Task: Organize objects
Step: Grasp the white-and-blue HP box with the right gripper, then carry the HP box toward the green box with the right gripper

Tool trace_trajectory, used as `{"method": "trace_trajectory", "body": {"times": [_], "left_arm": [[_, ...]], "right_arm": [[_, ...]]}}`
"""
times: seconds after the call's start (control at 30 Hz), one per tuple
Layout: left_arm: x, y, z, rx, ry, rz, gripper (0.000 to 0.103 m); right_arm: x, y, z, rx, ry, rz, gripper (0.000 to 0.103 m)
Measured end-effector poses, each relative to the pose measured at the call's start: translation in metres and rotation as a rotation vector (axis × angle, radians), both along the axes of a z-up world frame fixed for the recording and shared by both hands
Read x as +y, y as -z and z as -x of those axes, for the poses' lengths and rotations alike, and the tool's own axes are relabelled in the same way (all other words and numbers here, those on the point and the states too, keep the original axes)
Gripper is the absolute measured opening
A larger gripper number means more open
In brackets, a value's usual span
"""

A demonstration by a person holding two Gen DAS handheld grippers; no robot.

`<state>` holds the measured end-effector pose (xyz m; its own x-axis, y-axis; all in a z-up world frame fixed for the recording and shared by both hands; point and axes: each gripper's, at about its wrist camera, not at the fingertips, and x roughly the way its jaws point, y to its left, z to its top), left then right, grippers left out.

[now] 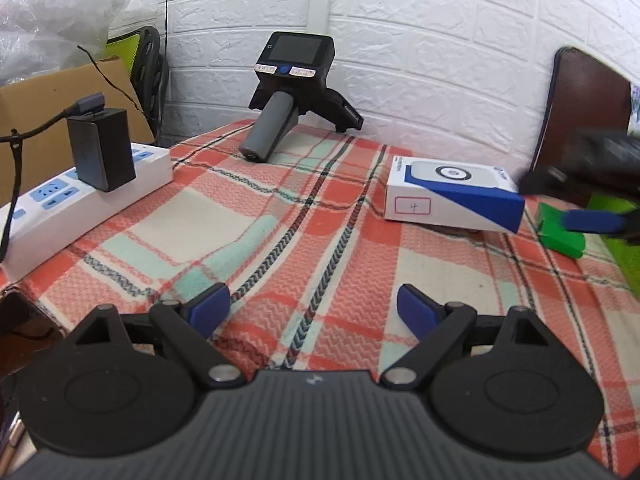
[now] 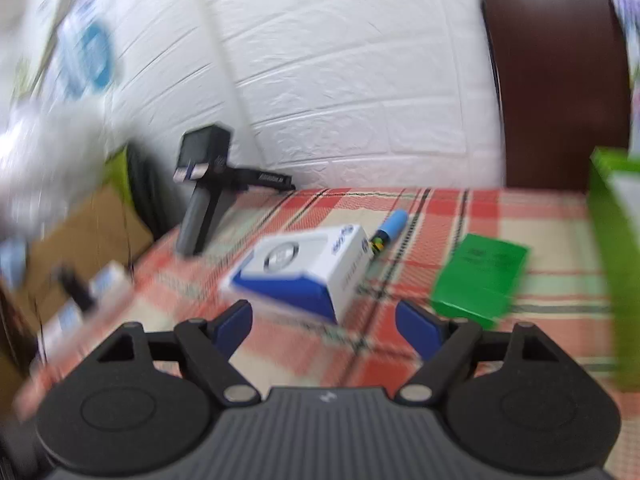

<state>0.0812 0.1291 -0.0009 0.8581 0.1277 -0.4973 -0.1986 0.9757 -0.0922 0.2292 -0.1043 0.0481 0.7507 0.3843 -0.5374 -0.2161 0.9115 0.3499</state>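
Note:
A white and blue box (image 1: 452,196) marked "4" lies on the plaid tablecloth (image 1: 256,240); it also shows in the right wrist view (image 2: 304,268). A small green box (image 1: 560,236) lies right of it, also in the right wrist view (image 2: 480,280). A blue pen-like item (image 2: 390,228) lies behind the white box. A black handheld device with a grey handle (image 1: 288,92) stands at the back (image 2: 204,196). My left gripper (image 1: 314,312) is open and empty over the cloth. My right gripper (image 2: 324,324) is open and empty, just short of the white box; its fingers (image 1: 592,220) show at the green box.
A white power strip (image 1: 80,204) with a black charger (image 1: 100,148) plugged in lies at the left edge. A cardboard box (image 1: 48,96) stands beyond it. A brown chair back (image 2: 556,88) and a green-white carton (image 2: 616,240) are at the right. A white brick wall is behind.

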Motion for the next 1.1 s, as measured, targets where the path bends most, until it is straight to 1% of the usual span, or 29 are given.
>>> {"method": "trace_trajectory", "body": {"times": [0.1, 0.17, 0.2, 0.23, 0.27, 0.33, 0.43, 0.57, 0.67, 0.77, 0.83, 0.9, 1.0, 1.03, 1.1], "left_arm": [[0.004, 0.001, -0.002, -0.019, 0.005, 0.037, 0.092], [0.006, 0.001, -0.002, -0.026, 0.004, 0.048, 0.092], [0.006, 0.001, -0.003, -0.029, 0.004, 0.053, 0.092], [0.006, 0.001, -0.003, -0.032, 0.003, 0.058, 0.092], [0.007, 0.001, -0.003, -0.035, 0.003, 0.065, 0.092], [0.008, 0.002, -0.004, -0.038, 0.002, 0.079, 0.092], [0.009, 0.002, -0.003, -0.04, 0.0, 0.086, 0.092], [0.009, 0.001, -0.003, -0.04, 0.001, 0.086, 0.092], [0.008, 0.001, -0.003, -0.036, 0.003, 0.085, 0.092], [0.007, 0.002, -0.004, -0.025, 0.003, 0.077, 0.092], [0.004, 0.001, -0.005, -0.01, 0.006, 0.057, 0.093], [-0.002, 0.001, -0.007, 0.013, 0.02, 0.019, 0.093], [-0.019, -0.002, -0.007, 0.046, 0.063, -0.055, 0.092], [-0.026, -0.004, -0.005, 0.053, 0.085, -0.053, 0.092], [-0.045, -0.009, -0.001, 0.062, 0.155, -0.016, 0.091]], "right_arm": [[-0.005, 0.014, -0.037, 0.098, 0.051, -0.138, 0.082], [-0.008, 0.028, -0.055, 0.169, 0.068, -0.205, 0.078], [-0.009, 0.035, -0.062, 0.207, 0.059, -0.252, 0.068], [-0.012, 0.041, -0.065, 0.23, 0.045, -0.317, 0.051], [-0.015, 0.044, -0.066, 0.241, 0.033, -0.378, 0.051], [-0.017, 0.044, -0.061, 0.25, 0.033, -0.399, 0.046], [-0.025, 0.044, -0.044, 0.279, 0.013, -0.436, 0.042], [-0.043, 0.039, -0.003, 0.284, -0.015, -0.44, 0.038], [-0.072, 0.039, 0.039, 0.29, 0.011, -0.455, 0.037], [-0.112, 0.039, 0.083, 0.289, 0.067, -0.465, 0.037], [-0.139, 0.037, 0.114, 0.286, 0.114, -0.466, 0.037], [-0.169, 0.037, 0.148, 0.271, 0.167, -0.466, 0.037], [-0.208, 0.041, 0.194, 0.258, 0.262, -0.503, 0.038], [-0.22, 0.043, 0.208, 0.253, 0.291, -0.513, 0.038], [-0.239, 0.046, 0.233, 0.241, 0.341, -0.529, 0.039]]}}
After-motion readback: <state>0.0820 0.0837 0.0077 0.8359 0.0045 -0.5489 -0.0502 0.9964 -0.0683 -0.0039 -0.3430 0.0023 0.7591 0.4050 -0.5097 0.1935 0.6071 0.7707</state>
